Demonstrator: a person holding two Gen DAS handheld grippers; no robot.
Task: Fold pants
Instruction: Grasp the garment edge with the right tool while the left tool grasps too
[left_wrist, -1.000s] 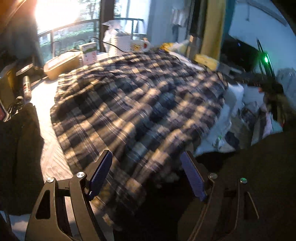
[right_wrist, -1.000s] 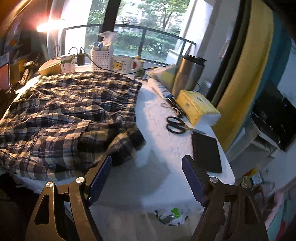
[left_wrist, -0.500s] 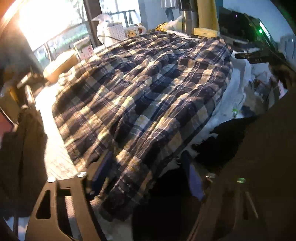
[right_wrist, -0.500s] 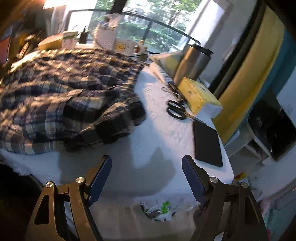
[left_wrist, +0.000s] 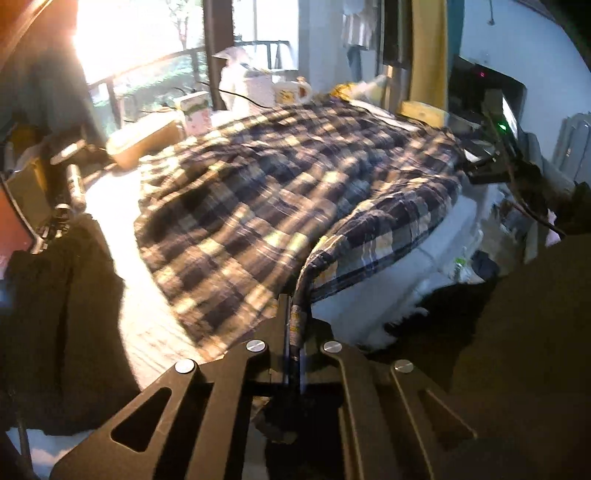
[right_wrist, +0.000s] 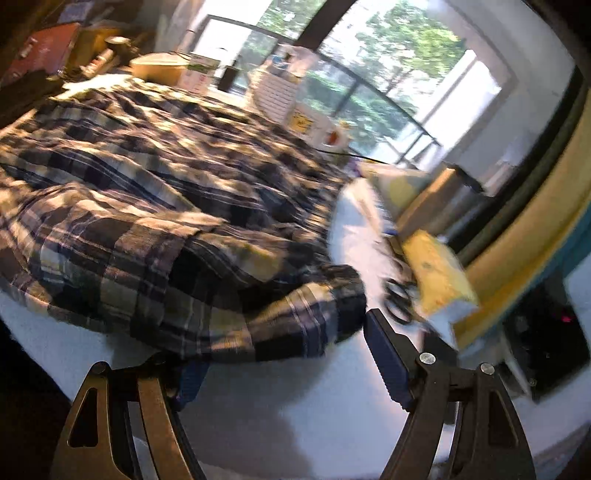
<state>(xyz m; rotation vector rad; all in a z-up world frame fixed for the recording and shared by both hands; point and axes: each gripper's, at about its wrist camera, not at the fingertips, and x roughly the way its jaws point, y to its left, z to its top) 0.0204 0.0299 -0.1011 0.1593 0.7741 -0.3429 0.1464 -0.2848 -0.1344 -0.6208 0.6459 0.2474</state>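
Left gripper (left_wrist: 293, 332) just snapped closed, pinching the near hem of the pants (left_wrist: 295, 192); a second ago, open with cloth only ahead. First corner secured, so folding can likely begin. Right gripper (right_wrist: 280, 354) wide open, nothing clamped, now dipped and rolled toward the other corner (right_wrist: 314, 314), lying just ahead between its fingers. Pants spread ahead across the bench (right_wrist: 332, 398).

Sunlit window (right_wrist: 373, 74) beyond white table (right_wrist: 303, 402)

Navy-and-cream plaid pants (left_wrist: 288, 192) lie on a white table (right_wrist: 258, 406) beside a yellow box (right_wrist: 439, 273).
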